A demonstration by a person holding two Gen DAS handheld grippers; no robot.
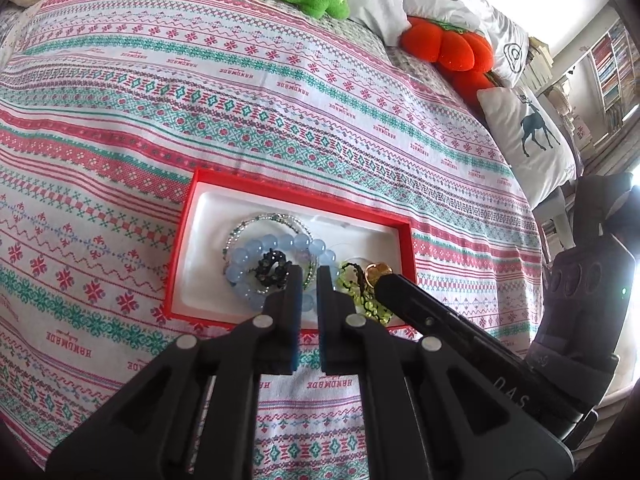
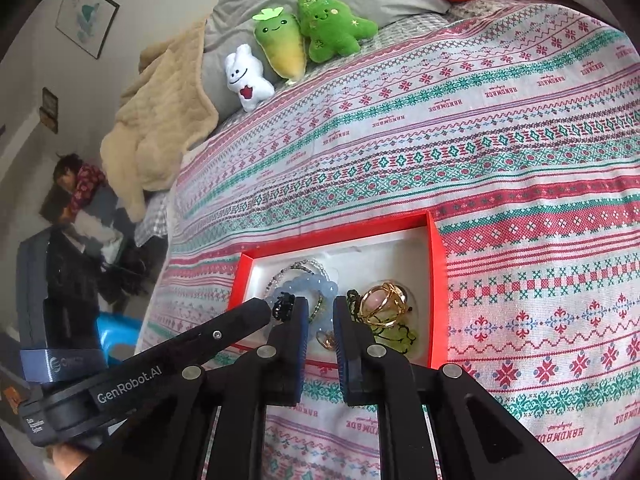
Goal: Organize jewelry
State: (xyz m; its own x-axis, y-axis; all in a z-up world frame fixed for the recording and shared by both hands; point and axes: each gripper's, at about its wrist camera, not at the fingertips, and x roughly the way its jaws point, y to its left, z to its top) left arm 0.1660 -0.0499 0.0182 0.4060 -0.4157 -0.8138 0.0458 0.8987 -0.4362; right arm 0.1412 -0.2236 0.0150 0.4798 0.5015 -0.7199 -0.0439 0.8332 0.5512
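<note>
A red box point(image 1: 182, 236) with a white liner lies on the patterned bedspread; it also shows in the right wrist view point(image 2: 437, 264). Inside lie a blue bead bracelet point(image 1: 256, 250), a small black bead ring point(image 1: 274, 266), a thin beaded bracelet point(image 1: 256, 222), a yellow-green bead bracelet point(image 1: 362, 300) and gold rings point(image 2: 384, 300). My left gripper point(image 1: 310, 274) is slightly open over the box's near side, nothing between its fingers. My right gripper point(image 2: 320, 308) is slightly open over the box beside the gold rings, holding nothing.
Plush toys line the bed's far edge: a green one point(image 2: 332, 26), a yellow-green carrot point(image 2: 282, 44), a white bunny point(image 2: 248, 78) and an orange one point(image 1: 452, 46). White pillows point(image 1: 528, 136) lie at the right. A beige blanket point(image 2: 160, 120) hangs off the bed corner.
</note>
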